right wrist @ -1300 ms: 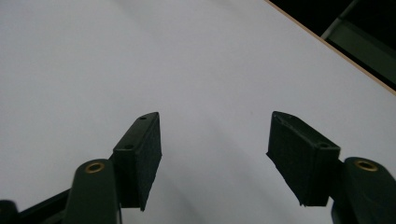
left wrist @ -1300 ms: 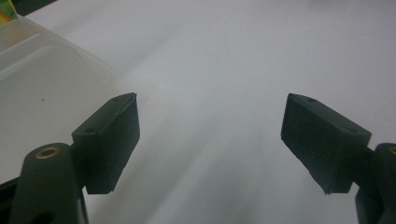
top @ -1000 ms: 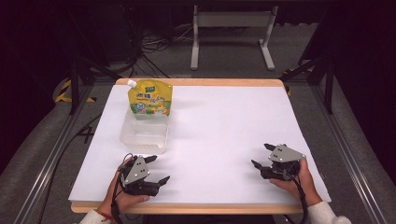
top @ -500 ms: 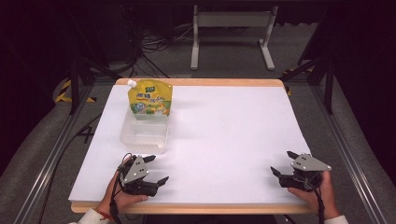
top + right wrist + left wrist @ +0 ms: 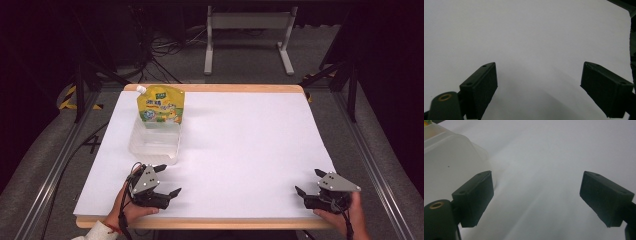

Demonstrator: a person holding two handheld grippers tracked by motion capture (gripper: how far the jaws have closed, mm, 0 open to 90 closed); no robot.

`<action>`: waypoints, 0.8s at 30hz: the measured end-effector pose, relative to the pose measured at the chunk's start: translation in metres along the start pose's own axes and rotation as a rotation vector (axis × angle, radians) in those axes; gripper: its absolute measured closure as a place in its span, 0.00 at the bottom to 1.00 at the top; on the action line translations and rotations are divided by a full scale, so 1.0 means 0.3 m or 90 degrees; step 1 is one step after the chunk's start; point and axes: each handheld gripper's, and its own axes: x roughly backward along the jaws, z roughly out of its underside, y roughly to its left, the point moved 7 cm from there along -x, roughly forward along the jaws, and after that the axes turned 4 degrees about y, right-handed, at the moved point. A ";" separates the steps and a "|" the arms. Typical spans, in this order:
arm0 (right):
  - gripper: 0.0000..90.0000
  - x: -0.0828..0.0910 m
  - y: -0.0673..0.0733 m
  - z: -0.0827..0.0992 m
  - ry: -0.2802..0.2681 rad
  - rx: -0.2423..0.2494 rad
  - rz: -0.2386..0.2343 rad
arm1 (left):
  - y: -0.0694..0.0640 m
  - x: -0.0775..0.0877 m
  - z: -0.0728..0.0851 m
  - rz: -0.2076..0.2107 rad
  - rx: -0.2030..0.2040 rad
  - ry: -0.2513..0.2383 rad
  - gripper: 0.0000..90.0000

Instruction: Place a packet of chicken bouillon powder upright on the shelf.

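Looking down from the high view, my left gripper (image 5: 165,180) rests near the front left of the white worktop (image 5: 250,145), its jaws spread wide with nothing between them after just having opened further. The clear plastic container (image 5: 154,142) lies just beyond the left jaw tip, close but apart; what it holds I cannot tell. A yellow spouted pouch (image 5: 161,104) stands upright at the container's far end, touching or just behind it. My right gripper (image 5: 311,182) sits at the front right corner, well apart from both, jaws likewise wide and bare after opening.

Left gripper view: the translucent container (image 5: 451,162) sits at upper left, its rounded corner just beyond and beside my left jaw; bare worktop (image 5: 544,170) lies between the wide jaws.

Right gripper view: wide jaws frame plain white worktop (image 5: 531,45), nothing between them.
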 end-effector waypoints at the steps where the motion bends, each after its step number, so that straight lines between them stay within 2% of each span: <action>1: 0.15 0.001 0.000 0.000 -0.001 -0.001 0.002 | -0.001 -0.001 -0.002 0.002 0.001 -0.002 0.14; 6: 0.15 0.007 0.004 0.005 -0.007 -0.012 0.002 | 0.001 -0.013 -0.008 0.009 -0.001 0.002 0.13; 18: 0.15 0.002 0.010 0.008 -0.006 -0.010 0.002 | 0.001 -0.032 -0.010 0.014 0.001 0.011 0.13; 24: 0.15 -0.003 0.021 0.007 0.001 0.003 0.002 | -0.001 -0.034 -0.010 0.017 -0.003 0.014 0.13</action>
